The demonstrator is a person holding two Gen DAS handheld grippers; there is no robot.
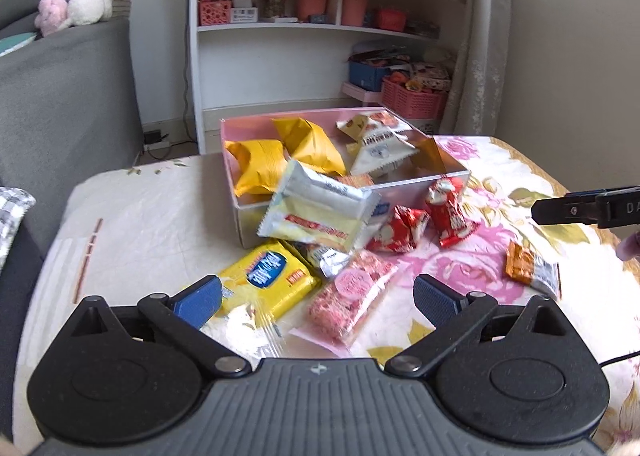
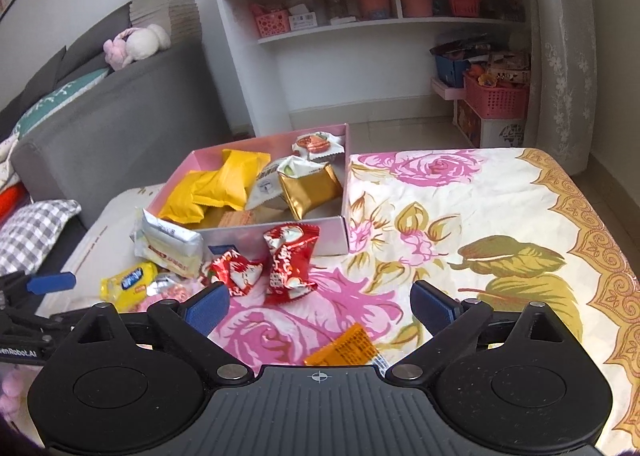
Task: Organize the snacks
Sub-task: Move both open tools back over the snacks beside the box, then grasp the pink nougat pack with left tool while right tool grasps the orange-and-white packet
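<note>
Both tools released, nothing gripped. Left tool (image 1: pixel 318 298) over yellow pack (image 1: pixel 269 279) & pink pack (image 1: pixel 349 296) on bench (image 2: pixel 500 207), just beside pink box (image 1: pixel 416 191). Right tool (image 2: pixel 320 306) near orange packet (image 2: pixel 348 346). Pinch pack mid-body, lift clear over box wall before dropping in.

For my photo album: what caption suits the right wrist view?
Open right gripper above an orange packet, facing a half-filled pink box.
</note>
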